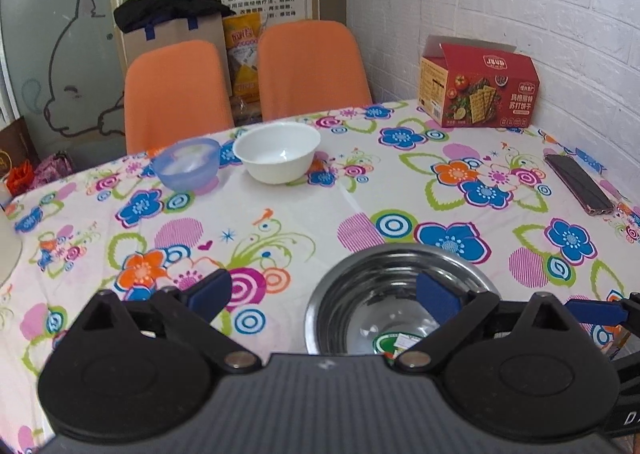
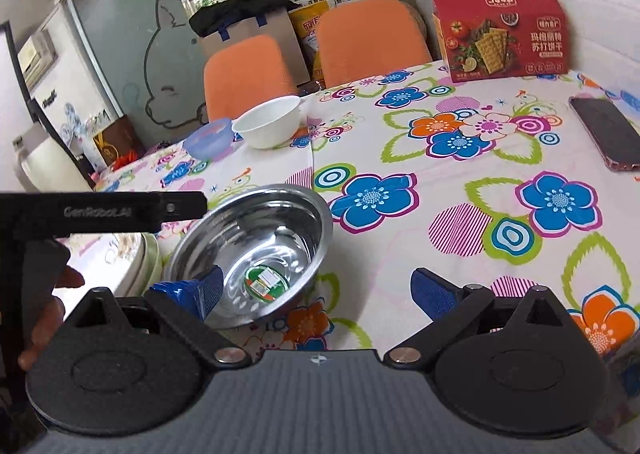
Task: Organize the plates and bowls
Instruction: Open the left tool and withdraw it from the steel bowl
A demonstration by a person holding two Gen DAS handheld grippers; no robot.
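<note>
Judging by the spread, little is done: the steel bowl (image 2: 256, 254) sits near both wide-open, empty grippers (left (image 1: 324, 294), right (image 2: 316, 290)), well apart from the touching white bowl (image 1: 277, 152) and blue bowl (image 1: 186, 162), none stacked

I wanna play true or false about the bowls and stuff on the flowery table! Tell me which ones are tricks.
1. The steel bowl has a sticker inside. True.
2. The white bowl is stacked inside the steel bowl. False: it stands apart, far across the table, beside the blue bowl.
3. The red cracker box sits by the wall. True.
4. The right gripper is shut. False: its jaws are spread open.
5. The phone lies in the white bowl. False: it lies on the tablecloth.
</note>
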